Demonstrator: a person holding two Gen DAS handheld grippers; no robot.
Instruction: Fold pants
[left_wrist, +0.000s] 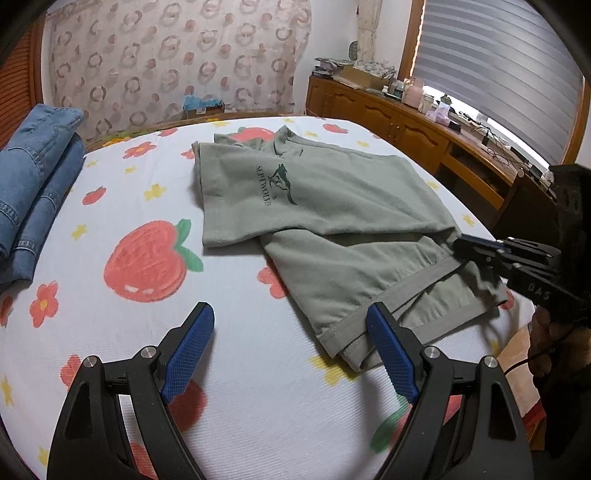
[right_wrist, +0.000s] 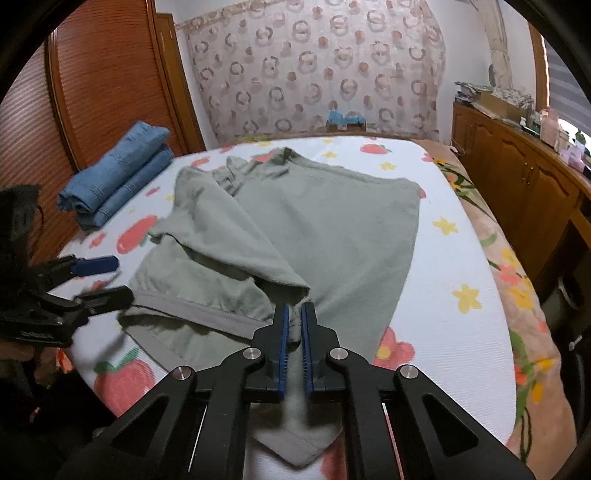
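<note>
Right tongs (right_wrist: 293, 314) are clamped tight on a bunched fold of the grey-green pants (right_wrist: 321, 236), blue pads pinching the cloth at the near edge of the garment, with a hemmed corner of the fabric hanging down below the jaws. Left tongs (left_wrist: 291, 325) stand wide apart with nothing between the pads, hovering over the bedsheet (left_wrist: 110, 184) just beside the hem of a pant leg; the right-hand pad sits right at that hem's edge (whether it touches the cloth, I cannot tell).

The pants lie on the bed, spread across the middle of the strawberry-and-flower sheet. Their long axis runs away from the cameras: the leg hems point toward the near edge of the bed where both tongs work, and the waist end points toward the far side, by the patterned curtain (right_wrist: 317, 74). In the left wrist view a dark green logo with lettering (left_wrist: 275, 184) shows on the upper layer, which lies folded across the leg beneath it. In the right wrist view one panel is flopped over diagonally, leaving a raised ridge running from the far left down to the pinched spot.

A stack of folded blue jeans (right_wrist: 118, 177) sits on the far left of the bed, well apart from the pants. A wooden cabinet (left_wrist: 388, 118) runs along the right wall.
</note>
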